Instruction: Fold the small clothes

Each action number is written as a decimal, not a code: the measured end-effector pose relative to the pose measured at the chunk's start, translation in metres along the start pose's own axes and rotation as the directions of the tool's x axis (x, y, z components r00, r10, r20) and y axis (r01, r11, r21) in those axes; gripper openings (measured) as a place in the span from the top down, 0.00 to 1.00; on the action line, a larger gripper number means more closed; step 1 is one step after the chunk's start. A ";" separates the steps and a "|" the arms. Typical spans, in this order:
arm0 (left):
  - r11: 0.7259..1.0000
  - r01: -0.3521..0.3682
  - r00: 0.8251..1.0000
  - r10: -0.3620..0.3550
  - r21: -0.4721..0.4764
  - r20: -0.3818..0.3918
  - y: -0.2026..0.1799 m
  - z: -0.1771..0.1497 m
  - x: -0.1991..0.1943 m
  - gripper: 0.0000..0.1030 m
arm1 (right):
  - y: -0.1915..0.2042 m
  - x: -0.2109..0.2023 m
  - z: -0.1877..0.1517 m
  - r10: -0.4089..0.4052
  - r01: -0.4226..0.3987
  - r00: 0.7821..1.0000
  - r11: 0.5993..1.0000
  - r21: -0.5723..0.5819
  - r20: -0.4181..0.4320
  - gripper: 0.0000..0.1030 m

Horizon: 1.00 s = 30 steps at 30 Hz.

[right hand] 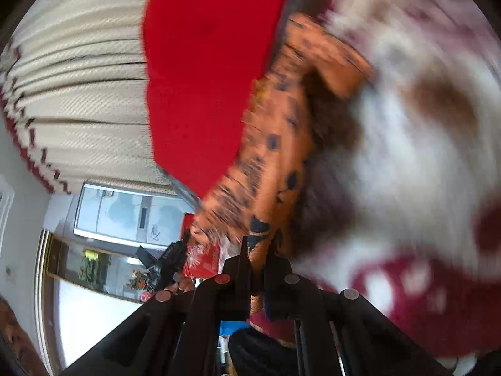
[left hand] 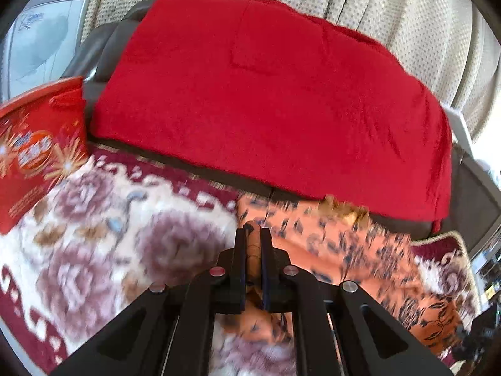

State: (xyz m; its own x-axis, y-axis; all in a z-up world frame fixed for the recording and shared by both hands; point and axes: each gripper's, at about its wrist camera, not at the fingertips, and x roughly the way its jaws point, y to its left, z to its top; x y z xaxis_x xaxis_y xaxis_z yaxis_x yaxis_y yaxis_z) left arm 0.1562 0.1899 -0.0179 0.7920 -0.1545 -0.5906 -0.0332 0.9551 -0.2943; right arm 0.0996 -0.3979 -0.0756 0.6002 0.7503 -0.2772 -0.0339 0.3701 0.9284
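Both the left gripper (left hand: 253,235) and right gripper (right hand: 259,246) pinch the thin, orange, dark-speckled garment (left hand: 328,238) over a plush floral blanket (left hand: 103,219).

The left wrist view looks forward and down, close over the orange garment (left hand: 328,244). The right wrist view (rolled sideways) shares that garment (right hand: 275,131) and the red blanket (right hand: 203,78).

My right gripper (right hand: 257,250) pinches an edge of orange patterned cloth (right hand: 275,119), which stretches away blurred between a red blanket (right hand: 200,72) and a floral rug (right hand: 407,144).
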 end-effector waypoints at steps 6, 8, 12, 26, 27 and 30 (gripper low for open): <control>0.999 -0.025 1.000 0.025 0.037 0.013 -0.022 0.056 0.065 0.93 | 0.056 0.030 0.113 0.073 -0.060 0.994 0.987 -0.149 0.086 0.95; 0.999 -0.034 0.999 0.034 0.013 -0.029 -0.023 0.065 0.099 0.93 | 0.061 0.045 0.150 0.052 -0.031 0.991 0.985 -0.168 0.126 0.95; 0.992 -0.113 0.984 0.119 0.050 -0.133 -0.024 0.057 0.165 0.93 | 0.030 0.086 0.216 -0.064 0.080 0.985 0.992 -0.094 0.159 0.95; 0.984 -0.180 0.968 0.174 -0.016 -0.182 -0.005 0.064 0.181 0.29 | -0.076 0.112 0.262 -0.103 0.069 0.990 0.950 0.306 0.098 0.29; 0.983 -0.181 0.974 0.175 -0.037 -0.141 -0.001 0.068 0.167 0.26 | -0.078 0.107 0.262 -0.108 0.066 0.988 0.938 0.339 0.108 0.01; 0.981 -0.184 0.982 0.180 -0.061 -0.062 0.011 0.072 0.125 0.25 | -0.071 0.080 0.258 -0.029 -0.041 0.980 0.937 0.348 0.196 0.01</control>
State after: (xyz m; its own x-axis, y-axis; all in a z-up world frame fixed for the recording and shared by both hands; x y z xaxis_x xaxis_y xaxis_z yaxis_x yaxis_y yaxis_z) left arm 0.2984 0.1988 -0.0407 0.7340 0.0050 -0.6791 -0.2152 0.9502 -0.2256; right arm 0.3567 -0.5053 -0.0998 0.7457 0.6174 -0.2505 0.2212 0.1252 0.9672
